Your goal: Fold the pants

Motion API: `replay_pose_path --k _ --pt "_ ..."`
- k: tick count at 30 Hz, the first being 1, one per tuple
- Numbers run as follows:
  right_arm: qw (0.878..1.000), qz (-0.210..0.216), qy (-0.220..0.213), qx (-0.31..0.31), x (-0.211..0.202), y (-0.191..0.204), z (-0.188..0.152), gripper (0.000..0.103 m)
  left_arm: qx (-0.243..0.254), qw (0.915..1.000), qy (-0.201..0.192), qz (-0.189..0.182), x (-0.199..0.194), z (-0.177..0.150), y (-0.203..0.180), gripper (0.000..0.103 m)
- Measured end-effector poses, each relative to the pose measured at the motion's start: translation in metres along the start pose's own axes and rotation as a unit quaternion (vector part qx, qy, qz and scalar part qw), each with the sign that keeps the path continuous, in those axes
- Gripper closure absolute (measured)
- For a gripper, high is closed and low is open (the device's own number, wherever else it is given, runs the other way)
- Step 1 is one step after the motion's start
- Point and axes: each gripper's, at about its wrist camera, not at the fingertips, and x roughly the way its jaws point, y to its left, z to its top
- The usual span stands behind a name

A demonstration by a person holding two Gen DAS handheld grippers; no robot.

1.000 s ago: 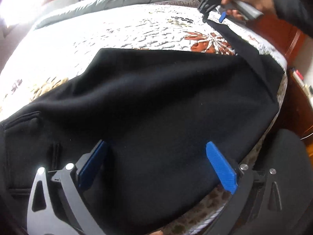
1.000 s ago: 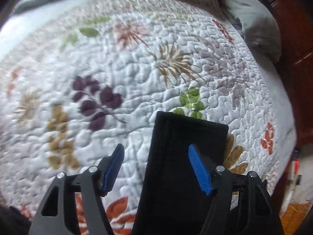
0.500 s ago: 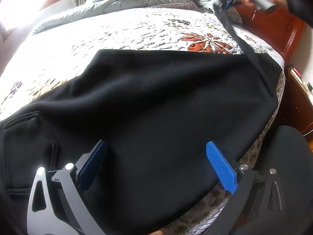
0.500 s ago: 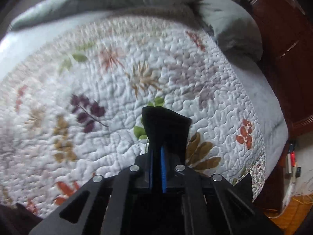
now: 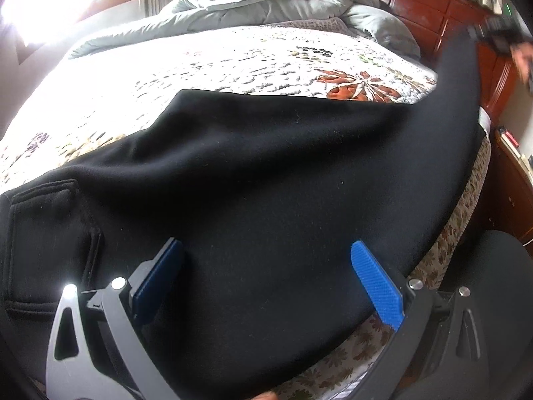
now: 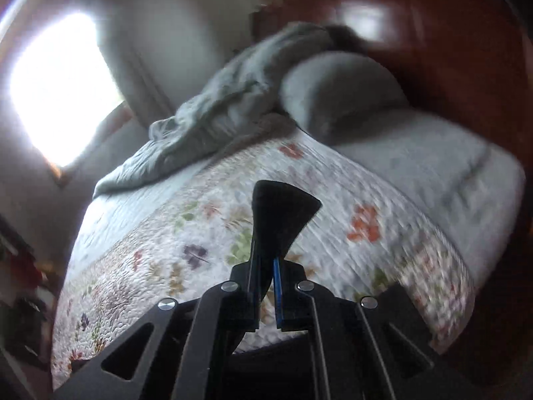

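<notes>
**Black hem pinched, leg lifted**

Black fabric sits clamped in my right gripper (image 6: 266, 283), raising the pants (image 5: 266, 200) leg off the quilt (image 5: 200, 60) for folding. My left gripper (image 5: 266, 276) hovers spread over the waist end, gripping nothing.

Matt black fleece pants (image 5: 283, 180), quilted cotton bedspread (image 5: 233, 60), glossy wooden headboard (image 5: 433, 10)

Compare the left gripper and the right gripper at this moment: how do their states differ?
The left gripper stands open, its blue fingers wide apart over the black pants; the right gripper is shut on the pants' end. The left sits low over the spread cloth; the right holds its end raised above the quilt. Both have blue fingers.
</notes>
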Motion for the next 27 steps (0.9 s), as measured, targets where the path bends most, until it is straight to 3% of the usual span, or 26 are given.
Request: replay_pose_path --k 5,11,14,16,19,23,24,25,27 --pt "0.993 0.021 0.014 0.118 0.016 -0.095 -0.06 0.098 -0.005 1.0 -0.001 0.002 0.0 0.001 0.0 0.003" --pt "0.973 0.081 0.024 0.215 0.021 -0.145 -0.091 0.095 -0.016 0.9999 -0.003 0.003 0.002 0.003 0.001 0.003" --pt "0.958 0.115 0.034 0.261 0.03 -0.162 -0.103 0.085 -0.015 0.9999 -0.002 0.004 0.003 0.003 0.0 0.003" --pt "0.952 0.129 0.037 0.275 0.034 -0.167 -0.108 0.065 -0.015 0.9999 -0.001 0.002 0.003 0.004 0.0 0.003" --pt "0.953 0.132 0.044 0.269 0.04 -0.167 -0.109 0.064 -0.015 0.9999 0.0 0.004 0.004 0.004 0.0 0.003" --pt "0.957 0.12 0.045 0.261 0.046 -0.165 -0.101 0.068 -0.018 0.9998 0.0 0.007 0.005 0.005 -0.001 0.003" --pt "0.961 0.109 0.046 0.248 0.046 -0.161 -0.094 0.087 -0.018 0.9998 0.0 0.007 0.005 0.005 -0.001 0.003" --pt "0.967 0.093 0.05 0.234 0.048 -0.155 -0.087 0.097 -0.02 0.9998 -0.001 0.007 0.005 0.005 -0.001 0.003" --pt "0.976 0.08 0.054 0.194 0.049 -0.13 -0.064 0.098 -0.021 0.9997 -0.004 0.008 0.006 0.005 -0.001 0.003"
